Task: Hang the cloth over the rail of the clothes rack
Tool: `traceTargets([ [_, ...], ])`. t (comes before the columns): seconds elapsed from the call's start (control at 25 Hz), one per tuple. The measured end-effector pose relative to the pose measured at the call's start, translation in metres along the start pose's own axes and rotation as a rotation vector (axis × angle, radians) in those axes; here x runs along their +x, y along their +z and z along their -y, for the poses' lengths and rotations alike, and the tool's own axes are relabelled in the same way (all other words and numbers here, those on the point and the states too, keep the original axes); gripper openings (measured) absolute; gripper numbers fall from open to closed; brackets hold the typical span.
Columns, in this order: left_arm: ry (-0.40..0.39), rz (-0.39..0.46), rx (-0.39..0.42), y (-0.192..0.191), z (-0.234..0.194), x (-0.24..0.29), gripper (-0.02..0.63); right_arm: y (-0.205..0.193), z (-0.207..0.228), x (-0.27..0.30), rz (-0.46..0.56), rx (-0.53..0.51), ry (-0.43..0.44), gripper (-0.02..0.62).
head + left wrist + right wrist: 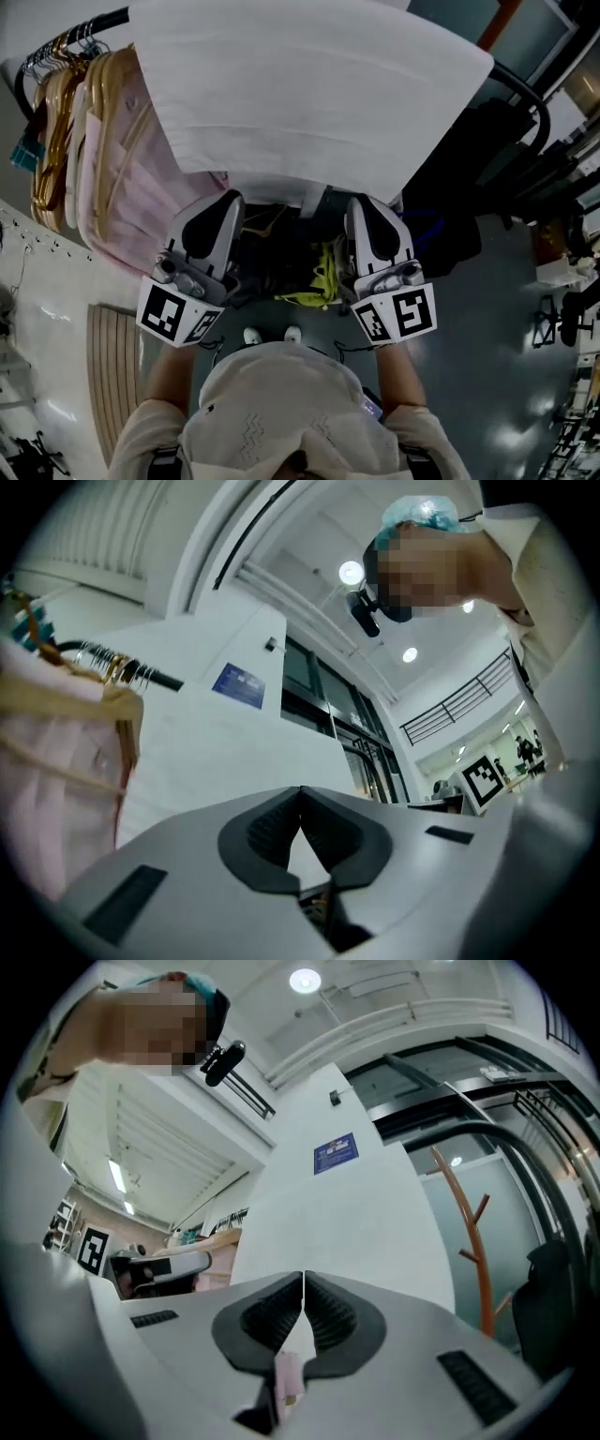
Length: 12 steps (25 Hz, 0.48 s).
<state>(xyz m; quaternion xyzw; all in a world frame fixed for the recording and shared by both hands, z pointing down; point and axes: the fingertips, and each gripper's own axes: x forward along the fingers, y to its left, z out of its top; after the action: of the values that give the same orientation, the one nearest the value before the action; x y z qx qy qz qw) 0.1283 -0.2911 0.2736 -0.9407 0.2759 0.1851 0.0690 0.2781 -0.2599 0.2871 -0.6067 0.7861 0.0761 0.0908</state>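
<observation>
The cloth already lies spread over the rail of the clothes rack, beside the hangers, and its near hem hangs down to both grippers. The right gripper has its fingers closed on the hem. The left gripper has its fingers closed too, apparently pinching the same edge. What seems left is evening the drape and letting go

Head view down, gripper views up, sharing cloth.
</observation>
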Motion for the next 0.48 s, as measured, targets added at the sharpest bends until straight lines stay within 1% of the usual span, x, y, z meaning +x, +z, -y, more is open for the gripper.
traceTargets([
  [0.08, 0.023, -0.059, -0.042, -0.026, 0.015, -0.002, 0.012, -0.023, -0.011, -0.006, -0.046, 0.026, 0.005, 0.021],
  [0.2, 0.04, -0.127, -0.041, -0.055, 0.038, -0.008, 0.012, -0.052, -0.021, -0.019, -0.113, 0.043, 0.01, 0.021],
  [0.28, 0.056, -0.149, -0.034, -0.072, 0.049, -0.015, 0.012, -0.071, -0.028, -0.026, -0.144, 0.065, 0.021, 0.021],
  [0.36, 0.07, -0.171, -0.051, -0.092, 0.059, -0.03, 0.012, -0.089, -0.037, -0.037, -0.164, 0.114, 0.033, 0.021],
  [0.48, 0.1, -0.23, -0.096, -0.118, 0.071, -0.056, 0.012, -0.115, -0.05, -0.058, -0.213, 0.207, 0.048, 0.021],
])
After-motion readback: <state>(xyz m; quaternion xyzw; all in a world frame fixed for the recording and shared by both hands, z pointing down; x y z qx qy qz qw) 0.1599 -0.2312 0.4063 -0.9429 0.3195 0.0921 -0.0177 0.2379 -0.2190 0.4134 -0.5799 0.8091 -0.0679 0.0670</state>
